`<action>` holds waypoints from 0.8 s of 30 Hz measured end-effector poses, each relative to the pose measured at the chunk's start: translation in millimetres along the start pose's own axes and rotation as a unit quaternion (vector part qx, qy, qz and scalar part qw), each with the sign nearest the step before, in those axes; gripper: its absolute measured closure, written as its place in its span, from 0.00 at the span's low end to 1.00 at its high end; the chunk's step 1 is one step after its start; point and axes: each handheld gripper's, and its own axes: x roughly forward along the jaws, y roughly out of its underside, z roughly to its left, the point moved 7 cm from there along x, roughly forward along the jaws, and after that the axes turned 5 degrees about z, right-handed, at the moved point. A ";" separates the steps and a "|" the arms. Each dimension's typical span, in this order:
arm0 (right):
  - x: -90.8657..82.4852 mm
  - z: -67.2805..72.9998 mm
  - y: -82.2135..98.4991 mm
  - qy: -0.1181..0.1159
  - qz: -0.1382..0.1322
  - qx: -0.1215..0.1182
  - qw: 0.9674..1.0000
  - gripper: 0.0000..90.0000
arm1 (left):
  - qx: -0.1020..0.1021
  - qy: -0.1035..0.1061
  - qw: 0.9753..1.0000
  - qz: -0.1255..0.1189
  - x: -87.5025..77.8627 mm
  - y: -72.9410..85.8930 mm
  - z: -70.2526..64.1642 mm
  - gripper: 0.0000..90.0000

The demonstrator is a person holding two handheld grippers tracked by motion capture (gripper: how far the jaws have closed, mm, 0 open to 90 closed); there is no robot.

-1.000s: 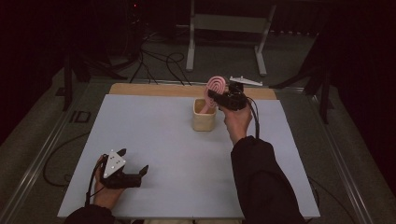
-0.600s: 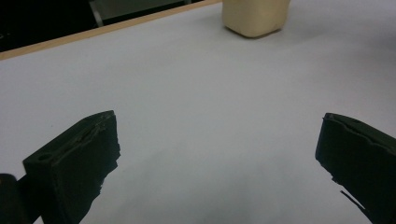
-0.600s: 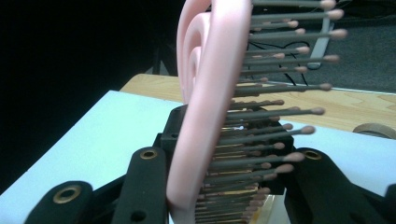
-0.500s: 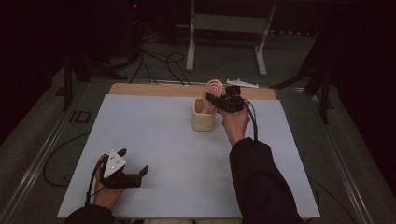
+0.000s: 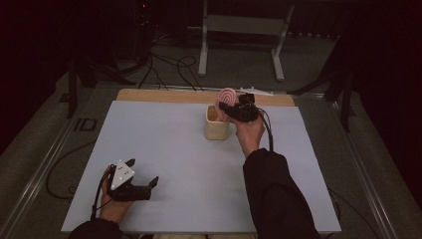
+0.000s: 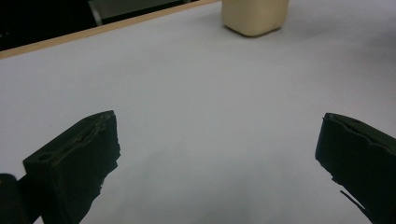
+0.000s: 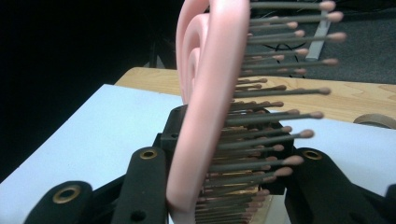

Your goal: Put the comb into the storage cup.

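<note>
Pink plastic hairbrush with spiral head and bristles pinched in right gripper above beige cup near tabletop's far edge. Looks light, stiff — best gripped across the head, bristles yielding. Left gripper spread, idle by near-left corner.

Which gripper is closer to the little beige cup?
Right. The right gripper holds a pink hairbrush just above the beige cup. The left gripper rests open at the table's near left corner, far from it.
</note>
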 end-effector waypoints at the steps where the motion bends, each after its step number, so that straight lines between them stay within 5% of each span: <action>1: 0.1 0.3 0.1 -0.001 0.000 0.000 1.000 0.69 | 0.000 0.000 1.000 -0.001 0.0 -0.1 -0.2 0.00; 24: 5.6 -4.5 -3.0 0.016 -0.010 -0.006 1.000 0.70 | 0.002 0.003 1.000 0.002 0.9 0.2 -1.4 0.00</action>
